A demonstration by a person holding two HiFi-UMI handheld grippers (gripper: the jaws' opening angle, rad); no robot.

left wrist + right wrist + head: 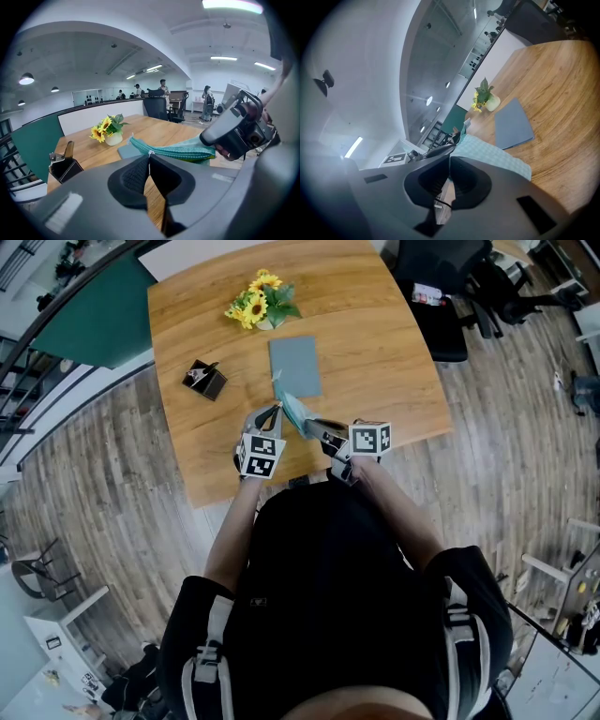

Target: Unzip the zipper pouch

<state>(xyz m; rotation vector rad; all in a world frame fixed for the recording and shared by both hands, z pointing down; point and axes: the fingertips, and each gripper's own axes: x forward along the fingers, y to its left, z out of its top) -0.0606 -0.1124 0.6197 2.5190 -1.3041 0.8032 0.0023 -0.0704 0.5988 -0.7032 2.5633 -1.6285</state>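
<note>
Left claw (274,414) (149,157) is pinched closed on the small pale zipper pull (150,153) of a teal zipper pouch (292,410) (180,151) (487,157). Right claw (315,428) (450,157), just beside it, is clamped tight on the pouch's other end. The pouch spans the gap between the two claws, lifted off a wooden table (375,334). Just beyond both claws a flat grey-blue pad (294,366) (513,124) lies on the table. Farther off stands a pot of sunflowers (255,304) (107,130). A small black box (204,380) (63,164) sits off to the left claw's left.
</note>
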